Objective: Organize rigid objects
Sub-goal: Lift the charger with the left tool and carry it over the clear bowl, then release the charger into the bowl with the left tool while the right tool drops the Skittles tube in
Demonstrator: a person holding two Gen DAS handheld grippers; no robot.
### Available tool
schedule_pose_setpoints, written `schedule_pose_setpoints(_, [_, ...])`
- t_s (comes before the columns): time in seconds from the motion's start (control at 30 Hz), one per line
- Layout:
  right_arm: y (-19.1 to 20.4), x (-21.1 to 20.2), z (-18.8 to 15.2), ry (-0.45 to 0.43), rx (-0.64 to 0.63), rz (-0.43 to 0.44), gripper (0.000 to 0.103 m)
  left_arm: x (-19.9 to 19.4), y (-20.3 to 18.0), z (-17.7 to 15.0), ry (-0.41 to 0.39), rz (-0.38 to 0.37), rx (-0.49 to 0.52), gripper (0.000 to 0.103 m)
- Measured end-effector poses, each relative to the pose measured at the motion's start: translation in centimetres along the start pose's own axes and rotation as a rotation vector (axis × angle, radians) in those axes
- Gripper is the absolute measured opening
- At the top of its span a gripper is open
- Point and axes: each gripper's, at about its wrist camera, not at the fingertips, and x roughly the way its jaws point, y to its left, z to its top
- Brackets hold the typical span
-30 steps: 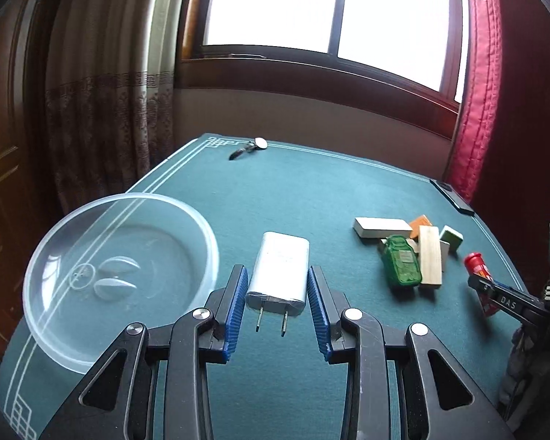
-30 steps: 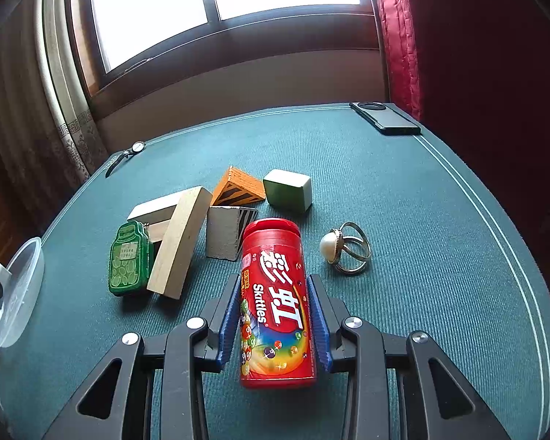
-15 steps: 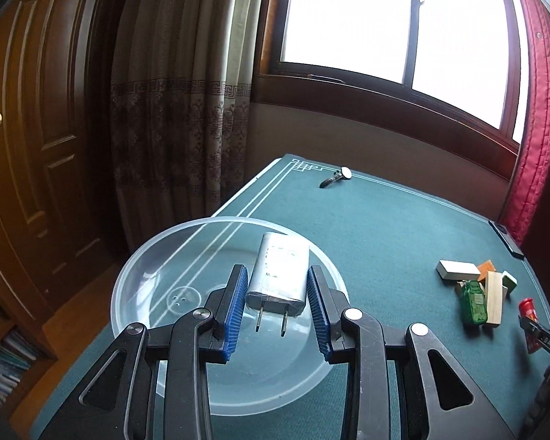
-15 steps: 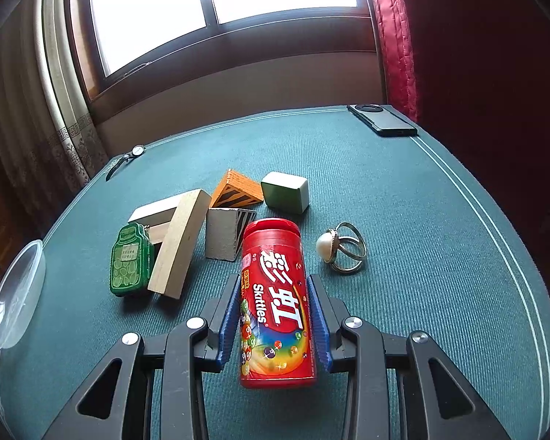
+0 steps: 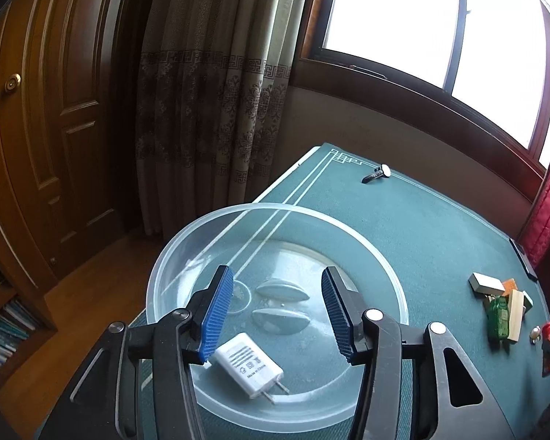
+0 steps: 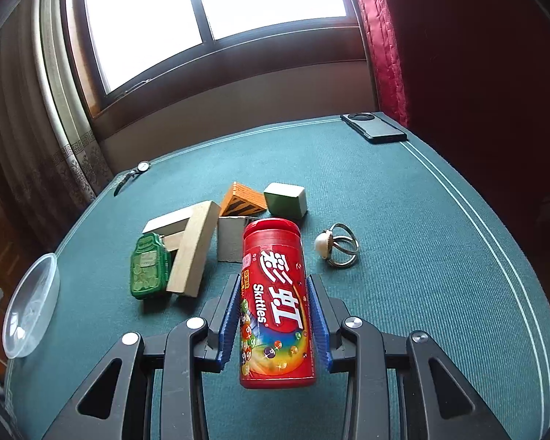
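Left tongs [image 5: 277, 315] now spread apart; white plastic USB charger [image 5: 248, 365] dropped out, lying in clear round plastic bowl [image 5: 366, 242], lower centre. One item sorted. Right tongs [image 6: 273, 317] stay clamped on red Skittles tube [image 6: 275, 300], likely next.

charger [image 5: 248, 366] was white | bowl [image 5: 172, 256] clear | Skittles can [image 6: 275, 304] red, rainbow-printed | bottle [image 6: 148, 266] green | table [image 6: 403, 198] teal

Green-clothed table [image 6: 403, 201] with clear bowl [image 6: 33, 304], wooden blocks [image 6: 192, 247], green case [image 6: 148, 266], ring [image 6: 339, 244], watch [image 6: 135, 170], phone [image 6: 376, 128]
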Motion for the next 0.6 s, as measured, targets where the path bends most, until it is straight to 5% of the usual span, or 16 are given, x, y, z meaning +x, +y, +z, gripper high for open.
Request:
schedule_pose_setpoints(0.37, [10.9, -1.6, 0.7, 0.007, -0.129, 0.258, 0.038, -1.1, 0.9, 1.0, -0.040, -0.006, -0.030, 0.078])
schedule_pose_setpoints(0.6, [18.7, 0.4, -0.4, 0.089, -0.206, 0.383, 0.038, -1.4, 1.5, 1.3, -0.047, 0.010, -0.048, 0.079])
